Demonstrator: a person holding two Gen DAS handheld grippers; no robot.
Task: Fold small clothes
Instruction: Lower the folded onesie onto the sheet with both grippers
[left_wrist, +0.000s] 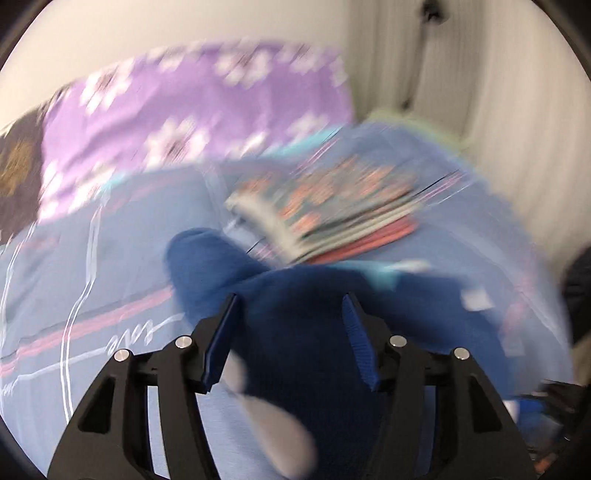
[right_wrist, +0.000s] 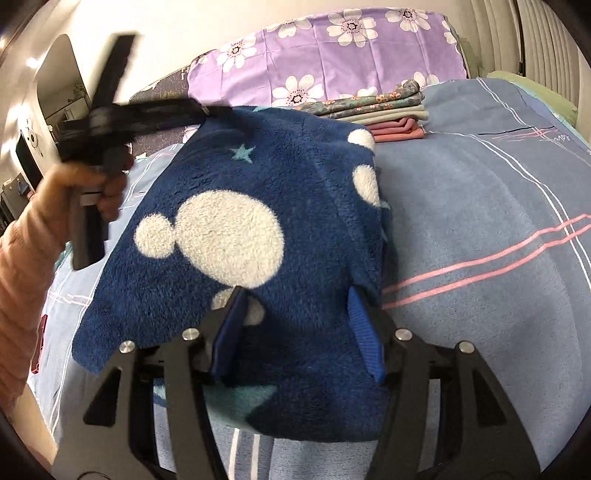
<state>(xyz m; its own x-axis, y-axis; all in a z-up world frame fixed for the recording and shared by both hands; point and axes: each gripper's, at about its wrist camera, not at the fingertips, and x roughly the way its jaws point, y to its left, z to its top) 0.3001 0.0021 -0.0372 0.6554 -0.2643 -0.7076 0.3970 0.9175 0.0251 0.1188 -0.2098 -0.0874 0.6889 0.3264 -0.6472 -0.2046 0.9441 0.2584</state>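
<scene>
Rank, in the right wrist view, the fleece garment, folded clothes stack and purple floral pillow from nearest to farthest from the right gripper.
1. Blue fleece garment: directly at the right gripper.
2. Folded clothes stack: beyond, upper right of centre.
3. Purple floral pillow: farthest, against the wall.

Fleece garment (right_wrist: 258, 221) fuzzy, matt; bedsheet (right_wrist: 480, 206) soft cloth.

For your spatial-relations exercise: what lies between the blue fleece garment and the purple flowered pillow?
In the right wrist view, a stack of folded clothes sits between the blue fleece garment and the purple flowered pillow.
</scene>
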